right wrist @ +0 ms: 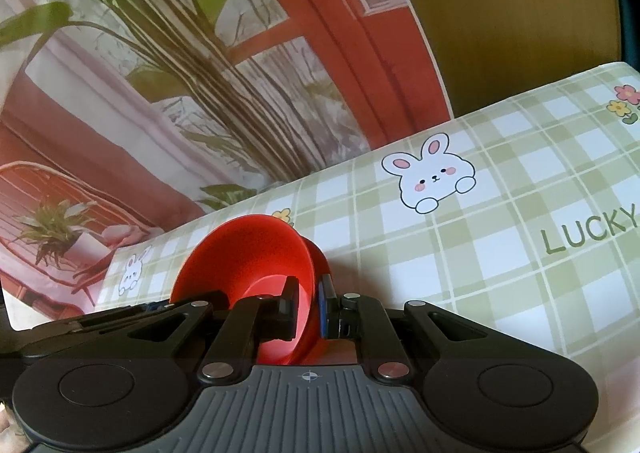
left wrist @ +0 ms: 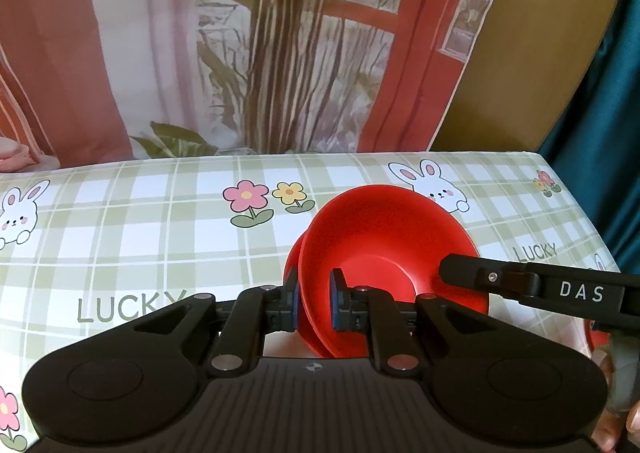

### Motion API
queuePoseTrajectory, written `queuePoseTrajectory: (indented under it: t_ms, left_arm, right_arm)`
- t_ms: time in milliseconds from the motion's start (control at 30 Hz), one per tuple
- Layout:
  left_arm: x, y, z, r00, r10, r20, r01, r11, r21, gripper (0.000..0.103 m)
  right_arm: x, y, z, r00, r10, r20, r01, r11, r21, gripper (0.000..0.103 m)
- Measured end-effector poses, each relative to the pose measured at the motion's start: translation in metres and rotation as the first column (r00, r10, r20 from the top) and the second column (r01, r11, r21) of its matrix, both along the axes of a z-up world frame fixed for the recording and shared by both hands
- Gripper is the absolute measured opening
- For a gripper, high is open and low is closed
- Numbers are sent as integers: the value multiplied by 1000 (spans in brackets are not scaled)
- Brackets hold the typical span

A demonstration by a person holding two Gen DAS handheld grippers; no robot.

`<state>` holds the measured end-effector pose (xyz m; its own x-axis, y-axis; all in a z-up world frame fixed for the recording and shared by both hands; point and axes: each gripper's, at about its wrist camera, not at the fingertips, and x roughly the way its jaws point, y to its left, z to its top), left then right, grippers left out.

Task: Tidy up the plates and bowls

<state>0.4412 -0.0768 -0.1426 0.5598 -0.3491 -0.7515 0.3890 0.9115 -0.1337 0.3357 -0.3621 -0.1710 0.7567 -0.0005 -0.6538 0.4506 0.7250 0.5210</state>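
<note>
Red bowl (left wrist: 384, 249) clamped by left gripper (left wrist: 315, 303); right gripper (right wrist: 308, 309) clamps another red bowl (right wrist: 244, 253).

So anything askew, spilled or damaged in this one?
Nothing spilled or damaged. The only odd thing is the red bowls: two nested, held on edge above the checked tablecloth rather than lying flat. The left gripper pinches their rim, and the right gripper grips a red rim too.
</note>
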Motion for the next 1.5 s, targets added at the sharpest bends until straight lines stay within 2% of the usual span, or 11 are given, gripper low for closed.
queuePoseTrajectory:
  t_ms: [167, 333, 467, 533, 633, 833, 1167, 1333, 1500]
  left_arm:
    - [-1, -1, -1, 1000, 0, 4, 0, 1000, 4, 17]
    - [-1, -1, 1, 1000, 11, 2, -11, 1000, -2, 31]
    - [-3, -2, 4, 1000, 21, 10, -21, 1000, 3, 34]
    - [-6, 0, 8, 999, 31, 21, -31, 999, 7, 39]
    - [-9, 5, 16, 998, 43, 35, -43, 999, 0, 40]
    - [-26, 17, 49, 993, 61, 101, -61, 998, 2, 40]
    - [-76, 42, 113, 972, 115, 206, -111, 993, -28, 40]
    - [-106, 44, 135, 962, 124, 244, -110, 991, -70, 40]
    - [-137, 40, 144, 957, 128, 260, -104, 989, -106, 43]
  right_arm:
    - [-1, 1, 1, 1000, -5, -7, 5, 1000, -14, 12]
    - [-4, 2, 7, 1000, 1, -13, -1, 999, -38, 15]
    - [-8, 2, 13, 1000, -4, -17, 3, 999, -47, 15]
    - [-10, 4, 18, 1000, -3, -13, 2, 998, -57, 15]
    - [-15, 5, 30, 1000, -3, 7, 4, 998, -66, 15]
    - [-30, 5, 65, 998, -11, 69, 17, 996, -89, 15]
    - [-82, 2, 116, 987, -28, 161, 48, 992, -121, 16]
    - [-116, 1, 131, 982, -20, 189, 51, 986, -158, 18]
    - [-147, -8, 136, 985, 8, 171, 27, 979, -202, 20]
